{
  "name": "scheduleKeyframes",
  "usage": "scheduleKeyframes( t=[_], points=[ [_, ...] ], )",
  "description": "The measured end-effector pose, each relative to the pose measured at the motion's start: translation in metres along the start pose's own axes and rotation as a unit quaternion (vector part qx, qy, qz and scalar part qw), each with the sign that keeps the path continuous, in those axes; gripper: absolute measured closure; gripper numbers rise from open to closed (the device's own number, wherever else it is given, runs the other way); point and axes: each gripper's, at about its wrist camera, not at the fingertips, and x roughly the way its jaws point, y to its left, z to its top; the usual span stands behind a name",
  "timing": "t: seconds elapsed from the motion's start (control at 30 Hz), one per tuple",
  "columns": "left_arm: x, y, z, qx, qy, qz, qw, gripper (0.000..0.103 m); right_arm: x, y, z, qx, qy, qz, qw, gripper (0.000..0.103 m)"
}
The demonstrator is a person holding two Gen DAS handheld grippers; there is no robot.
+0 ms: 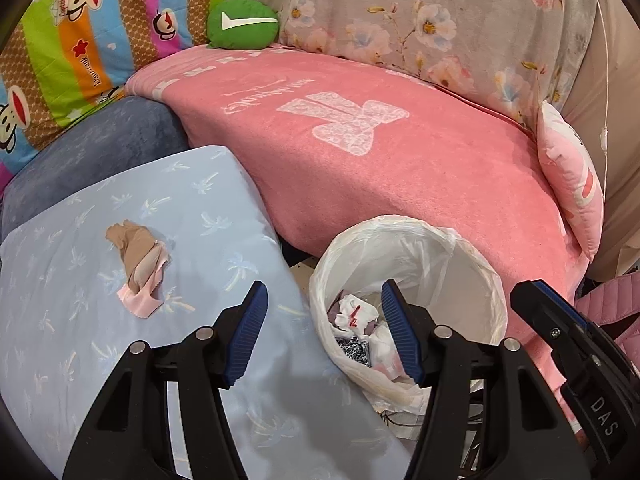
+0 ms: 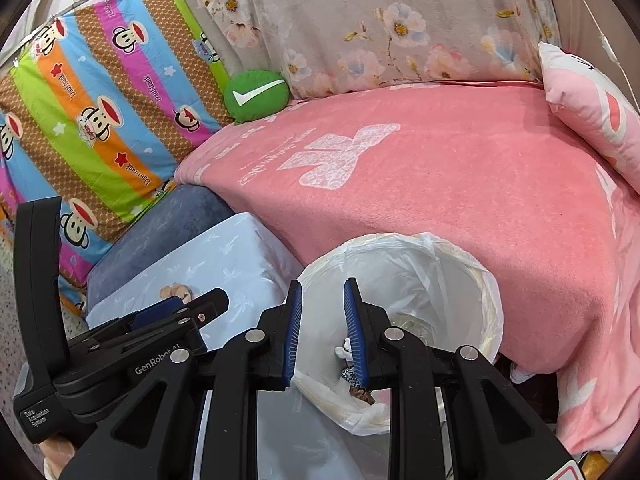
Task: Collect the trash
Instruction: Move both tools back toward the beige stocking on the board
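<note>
Tan and pink scrap (image 1: 139, 270) lies on the pale blue cushion (image 1: 224, 216), up-left of your left tongs (image 1: 324, 330), long axis running away from you. Left is nearer, half open and empty; right tongs (image 2: 320, 330) narrowly parted, empty, over the bin (image 2: 452, 280).

The pink blanket (image 1: 400, 184) looks like fuzzy, matt fleece. The pale blue cushion (image 1: 120, 280) has a smooth cloth cover with a slight sheen. The bin liner (image 1: 404, 240) is thin, glossy, crinkled plastic. Each tool (image 1: 324, 336) is matt black plastic with ribbed blue pads (image 1: 248, 332).
</note>
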Motion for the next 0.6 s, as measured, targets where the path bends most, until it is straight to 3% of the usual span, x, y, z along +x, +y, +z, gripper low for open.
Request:
scheduleKeyframes(
  t=[0.6],
  points=[
    [-0.001, 0.055, -0.016, -0.045, 0.008, 0.022, 0.9987, 0.046, 0.027, 0.048, -0.027, -0.04, 0.045, 0.015, 0.998, 0.08]
  ],
)
